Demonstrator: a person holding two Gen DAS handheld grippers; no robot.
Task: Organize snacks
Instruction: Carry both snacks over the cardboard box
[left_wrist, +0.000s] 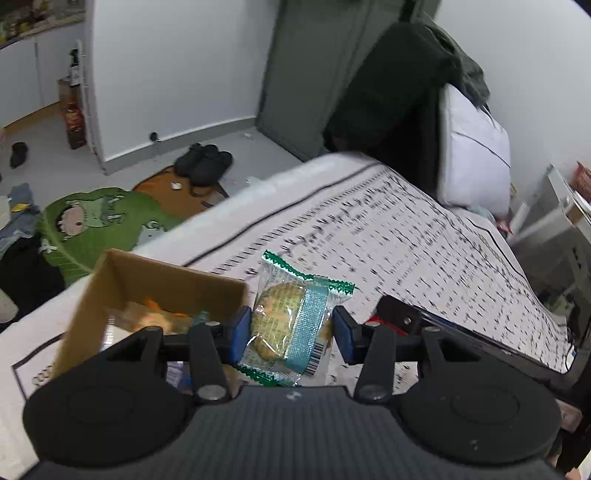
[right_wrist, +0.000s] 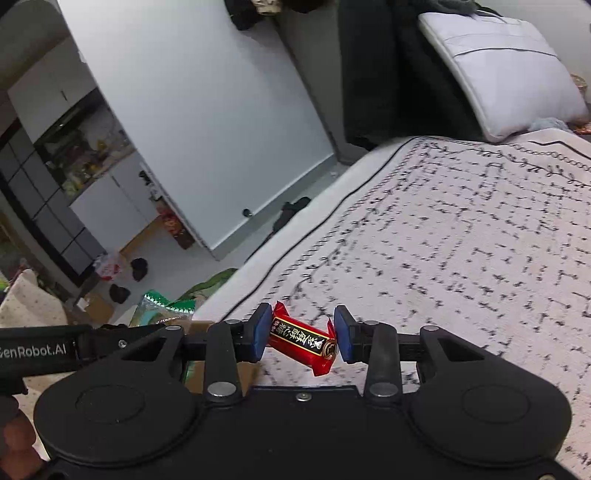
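Observation:
My left gripper is shut on a clear, green-edged packet with a round biscuit and holds it above the bed, just right of an open cardboard box with several orange snacks inside. My right gripper is shut on a red wrapped candy with black and gold lettering, held above the patterned bedspread. The green-edged packet and the left gripper's black body show at the left of the right wrist view. The right gripper's black body shows beside the packet in the left wrist view.
The box rests on the bed near its edge. A white pillow and dark clothes lie at the head. On the floor are a green rug, black slippers and scattered clothes.

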